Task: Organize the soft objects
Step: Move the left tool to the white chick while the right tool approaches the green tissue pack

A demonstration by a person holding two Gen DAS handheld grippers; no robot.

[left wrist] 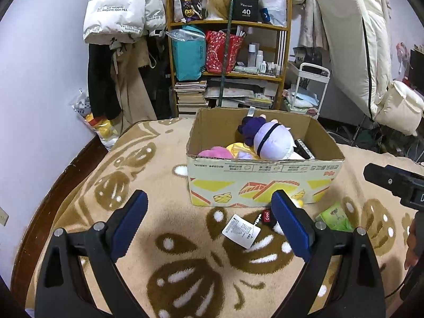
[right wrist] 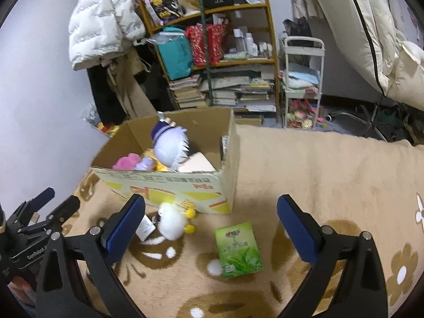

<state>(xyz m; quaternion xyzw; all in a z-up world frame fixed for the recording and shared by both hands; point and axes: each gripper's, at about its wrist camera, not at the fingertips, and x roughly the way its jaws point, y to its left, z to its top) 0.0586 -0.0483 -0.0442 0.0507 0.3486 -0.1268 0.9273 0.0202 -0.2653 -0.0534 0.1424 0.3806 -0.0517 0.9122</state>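
A cardboard box (left wrist: 265, 180) (right wrist: 169, 185) stands on the tan blanket. In it lie a purple-and-white plush doll (left wrist: 273, 140) (right wrist: 171, 145), a pink plush (left wrist: 214, 153) (right wrist: 127, 161) and a yellow one (left wrist: 238, 147). A small white plush with yellow feet (right wrist: 172, 221) lies on the blanket in front of the box; in the left wrist view my right finger hides most of it and only its paper tag (left wrist: 241, 230) shows clearly. A green tissue pack (right wrist: 239, 249) (left wrist: 336, 217) lies to its right. My left gripper (left wrist: 209, 222) is open and empty. My right gripper (right wrist: 212, 228) is open and empty above the blanket.
The tan blanket with brown flower pattern (left wrist: 185, 278) (right wrist: 331, 172) covers the bed. Behind stand a wooden shelf with books and bags (left wrist: 228, 61), a white cart (right wrist: 302, 84), hanging coats (left wrist: 119, 13) and a propped mattress (left wrist: 355, 42). The right gripper's body (left wrist: 397, 182) is at the right edge.
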